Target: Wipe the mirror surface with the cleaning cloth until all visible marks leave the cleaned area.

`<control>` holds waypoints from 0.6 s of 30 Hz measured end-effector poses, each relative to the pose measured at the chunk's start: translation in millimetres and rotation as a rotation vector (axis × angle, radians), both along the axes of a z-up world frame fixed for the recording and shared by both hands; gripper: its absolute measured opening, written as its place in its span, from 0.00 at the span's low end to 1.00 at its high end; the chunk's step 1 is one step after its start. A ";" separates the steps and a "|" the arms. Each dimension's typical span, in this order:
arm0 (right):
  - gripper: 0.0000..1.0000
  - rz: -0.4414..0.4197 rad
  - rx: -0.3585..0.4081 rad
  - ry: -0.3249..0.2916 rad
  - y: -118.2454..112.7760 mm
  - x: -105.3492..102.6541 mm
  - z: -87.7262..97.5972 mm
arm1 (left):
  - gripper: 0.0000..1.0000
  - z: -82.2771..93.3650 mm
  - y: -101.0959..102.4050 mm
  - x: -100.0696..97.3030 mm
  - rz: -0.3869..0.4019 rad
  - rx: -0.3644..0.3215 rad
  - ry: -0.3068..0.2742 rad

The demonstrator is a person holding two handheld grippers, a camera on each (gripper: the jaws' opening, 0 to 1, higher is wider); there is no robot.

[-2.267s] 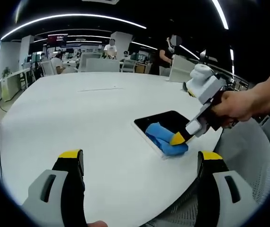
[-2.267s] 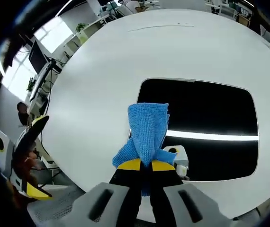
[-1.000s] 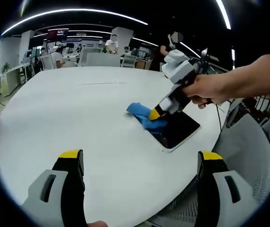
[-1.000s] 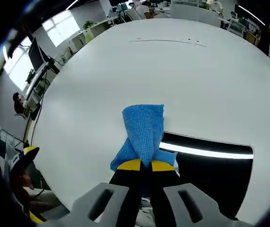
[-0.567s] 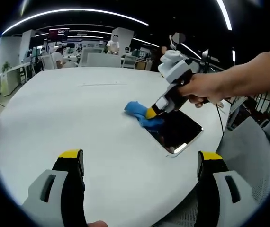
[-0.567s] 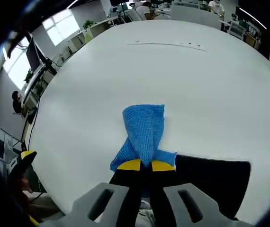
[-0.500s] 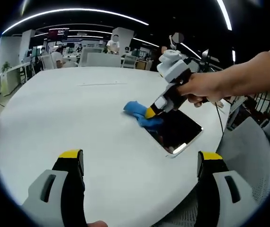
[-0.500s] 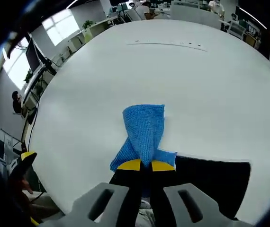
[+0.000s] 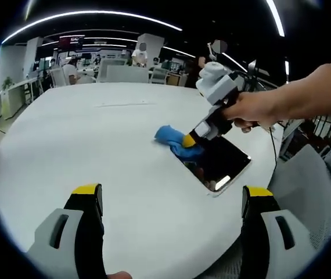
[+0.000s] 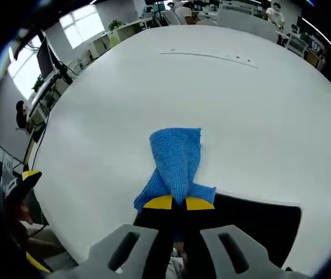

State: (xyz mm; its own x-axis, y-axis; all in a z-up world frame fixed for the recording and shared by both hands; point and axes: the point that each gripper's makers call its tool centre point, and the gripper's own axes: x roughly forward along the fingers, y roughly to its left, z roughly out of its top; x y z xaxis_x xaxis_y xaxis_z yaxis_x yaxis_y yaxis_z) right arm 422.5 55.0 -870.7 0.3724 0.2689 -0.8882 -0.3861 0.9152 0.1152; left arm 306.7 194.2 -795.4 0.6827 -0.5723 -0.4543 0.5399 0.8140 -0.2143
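right hand-held gripper (image 10: pixel 173 203): jaws clamped on blue cloth (image 10: pixel 176 160)
cloth: ahead of jaws, mostly on white surface (image 10: pixel 125 104)
mirror (image 9: pixel 218 161): under right jaws
left hand-held gripper (image 9: pixel 171 195): jaws apart, holding nothing
tip: probably pull cloth flat back across glass

Legible text, labels, brands, numbers, signs: none. A dark wall-mounted screen with a reddish band (image 9: pixel 71 46) hangs in the far background of the left gripper view; whatever it displays is too small and blurred to read. No printing can be made out on the round white tabletop (image 9: pixel 84 139), the blue knitted cleaning cloth (image 10: pixel 176 157) or the flat dark rectangular mirror with a pale frame (image 9: pixel 220 161).
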 end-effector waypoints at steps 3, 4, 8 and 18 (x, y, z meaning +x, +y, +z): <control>0.00 -0.006 -0.001 0.004 -3.9 -0.2 0.4 | 0.99 -0.4 -0.3 2.4 0.002 -0.002 -0.003; 0.00 -0.006 -0.001 0.005 -4.5 -0.4 0.5 | 0.99 -0.8 -1.0 2.5 -0.001 -0.001 -0.003; 0.00 -0.012 -0.002 0.008 -9.2 -2.0 1.0 | 0.99 -1.0 -1.9 2.6 -0.005 0.000 -0.004; 0.00 -0.043 0.008 0.030 -17.9 -1.1 1.9 | 0.99 -3.2 0.2 1.0 -0.015 0.000 0.007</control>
State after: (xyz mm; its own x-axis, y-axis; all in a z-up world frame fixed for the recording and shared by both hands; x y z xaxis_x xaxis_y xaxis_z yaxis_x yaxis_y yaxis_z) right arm 421.4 37.1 -868.8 0.3569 0.2609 -0.8970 -0.3431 0.9297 0.1339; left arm 307.6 194.4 -798.6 0.6709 -0.5824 -0.4590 0.5501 0.8060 -0.2185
